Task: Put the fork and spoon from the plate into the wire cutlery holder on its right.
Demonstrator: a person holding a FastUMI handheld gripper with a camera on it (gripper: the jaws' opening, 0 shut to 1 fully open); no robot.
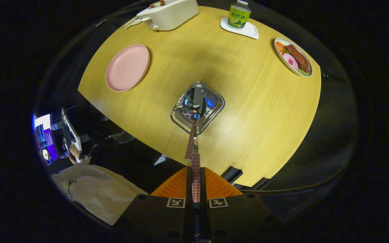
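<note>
My gripper [196, 173] is shut on the red-checked handle of a spoon [194, 101]. The spoon points straight ahead and down, and its shiny bowl hangs over the mouth of the wire cutlery holder [214, 109], which stands on the wooden table [248, 101]. A second red-checked handle [189, 146] slants up from the holder's near rim, just left of the spoon's neck; its head is hidden, so I cannot tell if it is the fork. Left of the holder and farther off lies the pink plate [128, 67] with nothing on it.
At the table's far edge stand a white container [171, 15] and a green bottle [239, 15] on a white coaster. A plate of food [293, 57] sits far right. Below the near-left table edge are a person's white sleeve [93, 192] and a lit screen [46, 138].
</note>
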